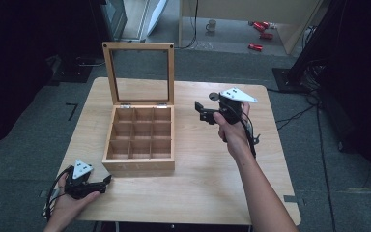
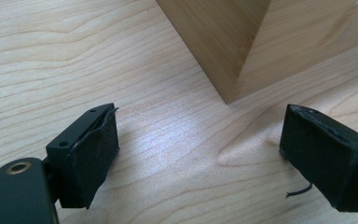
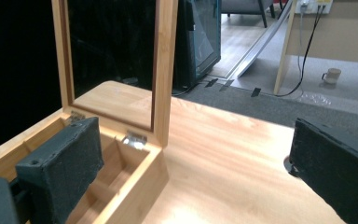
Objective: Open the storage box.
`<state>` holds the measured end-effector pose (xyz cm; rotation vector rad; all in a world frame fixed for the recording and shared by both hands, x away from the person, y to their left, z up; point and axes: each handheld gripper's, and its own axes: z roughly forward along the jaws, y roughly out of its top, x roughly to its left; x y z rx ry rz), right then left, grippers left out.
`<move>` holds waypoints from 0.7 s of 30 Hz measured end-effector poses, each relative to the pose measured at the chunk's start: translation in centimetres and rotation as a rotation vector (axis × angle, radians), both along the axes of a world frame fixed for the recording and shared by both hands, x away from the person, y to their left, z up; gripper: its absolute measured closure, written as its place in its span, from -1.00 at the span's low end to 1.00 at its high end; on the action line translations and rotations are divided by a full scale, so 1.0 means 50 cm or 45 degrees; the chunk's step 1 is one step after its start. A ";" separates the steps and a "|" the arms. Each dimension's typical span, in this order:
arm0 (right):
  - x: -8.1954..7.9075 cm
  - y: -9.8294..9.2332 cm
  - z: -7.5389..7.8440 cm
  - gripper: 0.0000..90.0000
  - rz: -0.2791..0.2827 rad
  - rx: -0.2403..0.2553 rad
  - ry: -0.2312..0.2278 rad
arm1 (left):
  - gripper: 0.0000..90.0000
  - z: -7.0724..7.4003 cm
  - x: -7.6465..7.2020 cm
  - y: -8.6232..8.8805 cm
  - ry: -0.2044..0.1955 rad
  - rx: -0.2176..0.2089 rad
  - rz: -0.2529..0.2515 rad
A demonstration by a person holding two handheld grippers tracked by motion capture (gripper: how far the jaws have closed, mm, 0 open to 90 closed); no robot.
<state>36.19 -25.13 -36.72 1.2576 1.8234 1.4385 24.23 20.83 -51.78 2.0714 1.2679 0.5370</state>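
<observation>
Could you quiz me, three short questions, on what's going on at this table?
1. True or false: the wooden box's lid stands open.
2. How many compartments does the box have? A) four B) six C) nine
3. Which gripper is held up beside the box, and is anything between its jaws?

Key: 1. True. 2. C. 3. The right gripper; its jaws are open with nothing between them. The left gripper lies low at the box's near corner, also open.
</observation>
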 end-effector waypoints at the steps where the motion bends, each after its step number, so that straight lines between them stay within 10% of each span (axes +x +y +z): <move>1: -0.007 -0.005 -0.002 -0.95 -0.001 0.003 -0.001 | -0.74 0.000 0.000 0.000 0.000 0.001 0.000; 21: -0.175 -0.122 -0.091 -0.95 -0.079 -0.012 0.075 | -0.74 0.000 0.000 0.000 0.001 0.000 0.000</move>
